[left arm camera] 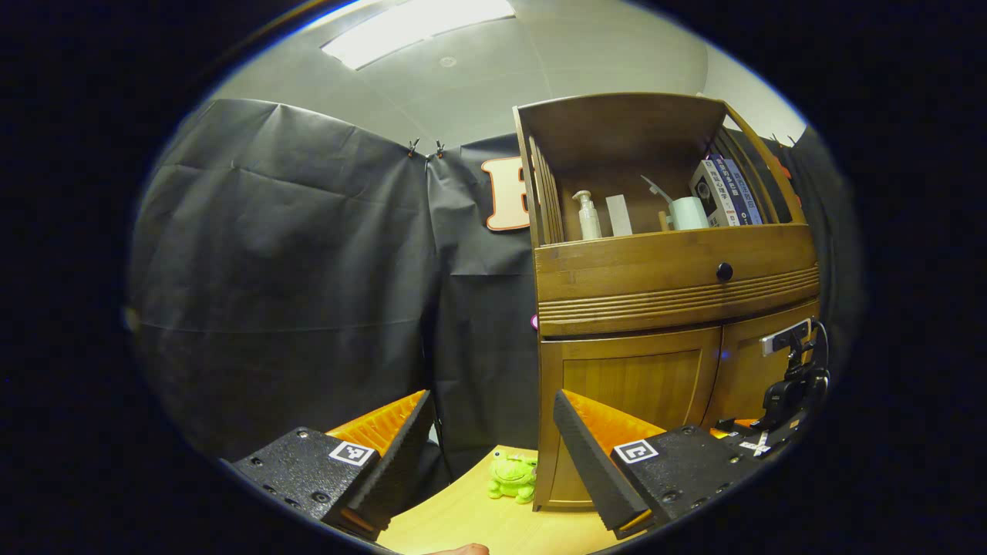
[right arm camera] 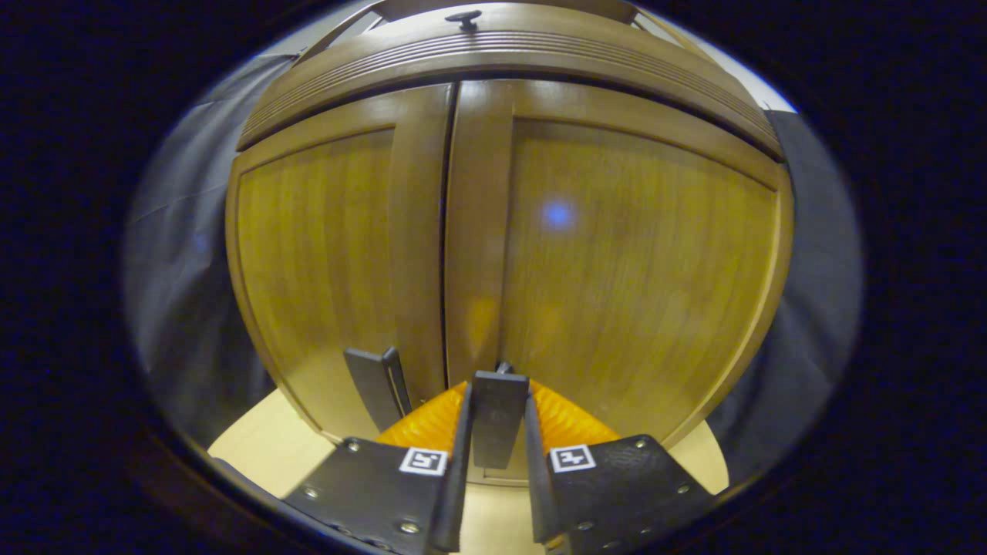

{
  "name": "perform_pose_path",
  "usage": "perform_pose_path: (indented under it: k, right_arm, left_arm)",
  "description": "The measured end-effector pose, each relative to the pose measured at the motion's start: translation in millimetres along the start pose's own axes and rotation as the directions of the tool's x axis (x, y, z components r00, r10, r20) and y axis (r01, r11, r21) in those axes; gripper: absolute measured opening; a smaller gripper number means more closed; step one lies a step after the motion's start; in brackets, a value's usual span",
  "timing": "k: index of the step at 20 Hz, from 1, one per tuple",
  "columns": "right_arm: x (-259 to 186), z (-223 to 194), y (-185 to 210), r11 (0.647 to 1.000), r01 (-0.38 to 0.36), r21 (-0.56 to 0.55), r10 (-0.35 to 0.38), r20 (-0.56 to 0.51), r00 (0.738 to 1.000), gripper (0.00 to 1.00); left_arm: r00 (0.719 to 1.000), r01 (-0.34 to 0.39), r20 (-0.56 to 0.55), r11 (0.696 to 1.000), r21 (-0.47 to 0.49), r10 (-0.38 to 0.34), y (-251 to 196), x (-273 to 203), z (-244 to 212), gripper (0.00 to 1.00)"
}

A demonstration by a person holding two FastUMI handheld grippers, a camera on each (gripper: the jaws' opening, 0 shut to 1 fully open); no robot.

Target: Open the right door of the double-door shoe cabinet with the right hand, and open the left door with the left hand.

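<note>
A: Handle [right arm camera: 497, 416] on the right door [right arm camera: 632, 270] is sitting upright between the right gripper [right arm camera: 497, 455] fingers at bottom centre; they are closing on it.

B: And the left gripper [left arm camera: 493, 455]?

A: It is gaping open, hanging well left of the cabinet [left arm camera: 663, 293], farther off.

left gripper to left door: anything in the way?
In the left gripper view, bare tabletop separates the open left gripper from the left door. A green frog toy sits beside the cabinet's left corner, off that line.
</note>
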State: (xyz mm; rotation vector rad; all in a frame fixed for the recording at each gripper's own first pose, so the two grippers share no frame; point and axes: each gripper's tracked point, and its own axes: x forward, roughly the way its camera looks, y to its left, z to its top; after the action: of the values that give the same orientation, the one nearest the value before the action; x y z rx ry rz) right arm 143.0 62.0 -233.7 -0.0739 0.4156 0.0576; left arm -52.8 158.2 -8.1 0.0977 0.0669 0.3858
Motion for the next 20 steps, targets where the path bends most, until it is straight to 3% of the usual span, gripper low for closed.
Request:
perform_pose_path:
  k: [1,3,12,20]
  right_arm:
    - [-7,3,-1,1.0,0.005,-0.005,-0.005,0.004,1.0,0.32]
    - [-10,3,0,0.999,0.005,0.032,-0.005,0.004,1.0,0.27]
    - [-51,-9,-10,0.997,-0.01,0.08,0.01,-0.001,1.0,0.26]
    - [-87,-19,-28,0.994,0.016,0.106,-0.016,-0.005,1.0,0.26]
  left_arm:
    - [1.0,0.004,-0.001,1.0,-0.003,-0.004,0,0,0,0.97]
    - [1.0,0.019,-0.003,1.0,-0.014,-0.019,-5,3,-1,0.97]
    - [0.992,0.13,-0.001,0.991,-0.043,-0.13,-40,4,-2,0.97]
    - [0.954,0.298,-0.005,0.953,-0.055,-0.299,-99,-2,-4,0.97]
